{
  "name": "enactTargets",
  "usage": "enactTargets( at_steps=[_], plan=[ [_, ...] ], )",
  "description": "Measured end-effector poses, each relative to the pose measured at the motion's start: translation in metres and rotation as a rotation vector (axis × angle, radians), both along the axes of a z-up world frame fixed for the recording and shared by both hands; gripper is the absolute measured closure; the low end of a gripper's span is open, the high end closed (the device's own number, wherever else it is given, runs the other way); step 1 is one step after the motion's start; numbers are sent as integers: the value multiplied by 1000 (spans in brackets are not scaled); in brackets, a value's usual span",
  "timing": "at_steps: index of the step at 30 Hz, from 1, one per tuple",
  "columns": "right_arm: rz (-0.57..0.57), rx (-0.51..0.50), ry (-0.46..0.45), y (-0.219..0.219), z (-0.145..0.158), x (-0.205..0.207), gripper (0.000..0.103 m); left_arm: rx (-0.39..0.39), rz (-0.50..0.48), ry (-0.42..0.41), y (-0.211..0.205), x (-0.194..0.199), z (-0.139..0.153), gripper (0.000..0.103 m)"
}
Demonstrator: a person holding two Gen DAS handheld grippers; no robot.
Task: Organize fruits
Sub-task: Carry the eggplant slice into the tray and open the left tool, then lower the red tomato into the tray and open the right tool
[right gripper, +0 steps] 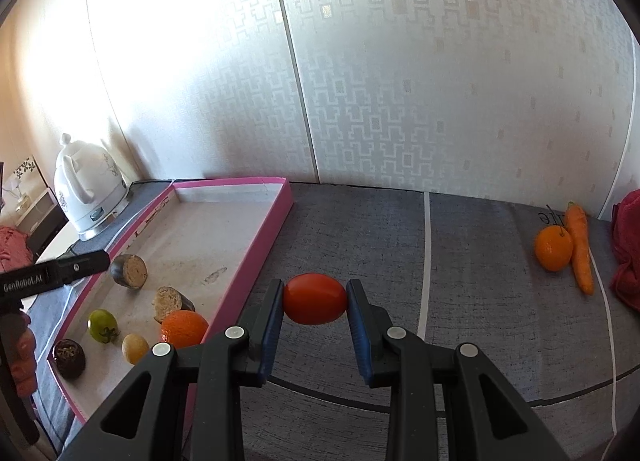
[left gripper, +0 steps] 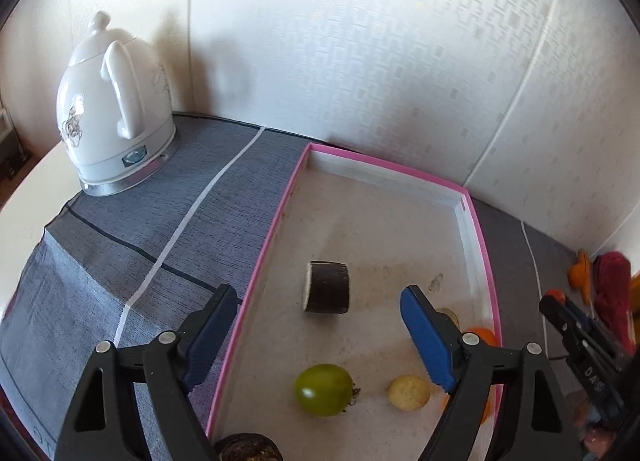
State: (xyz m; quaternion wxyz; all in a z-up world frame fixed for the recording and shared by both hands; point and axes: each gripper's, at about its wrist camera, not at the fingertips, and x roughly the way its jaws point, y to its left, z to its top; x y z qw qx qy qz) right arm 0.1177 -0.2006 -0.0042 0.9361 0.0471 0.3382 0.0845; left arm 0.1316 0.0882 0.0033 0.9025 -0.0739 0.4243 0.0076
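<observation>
My right gripper (right gripper: 315,299) is shut on a red tomato (right gripper: 315,304) and holds it above the grey cloth, just right of the pink-rimmed tray (right gripper: 256,253). In the tray lie a green tomato (right gripper: 102,325), a small yellow fruit (right gripper: 135,348), an orange (right gripper: 184,328), two dark cut eggplant pieces (right gripper: 129,271) (right gripper: 172,303) and a dark round fruit (right gripper: 69,359). My left gripper (left gripper: 320,307) is open and empty above the tray (left gripper: 280,221), over an eggplant piece (left gripper: 327,288), with the green tomato (left gripper: 323,389) and yellow fruit (left gripper: 408,392) nearer.
A white kettle (left gripper: 112,109) stands at the back left on the cloth. An orange (right gripper: 554,248) and a carrot (right gripper: 580,249) lie at the far right beside a red cloth (right gripper: 626,249). The wall runs close behind.
</observation>
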Motion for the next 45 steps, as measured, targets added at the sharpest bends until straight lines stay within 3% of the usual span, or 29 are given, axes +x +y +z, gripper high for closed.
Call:
enactTargets(
  at_steps=[18,39,45],
  plan=[
    [61,11,-32,20,9,-1,72,90,-73,27,-33,-10,-12,18],
    [185,22,-50,67,7,19,72,144,-77,63,-31,-19,-22,18],
    [199,-17,-32,75,-2,25,71,152,-88,58,-35,-21,-20,18]
  ],
)
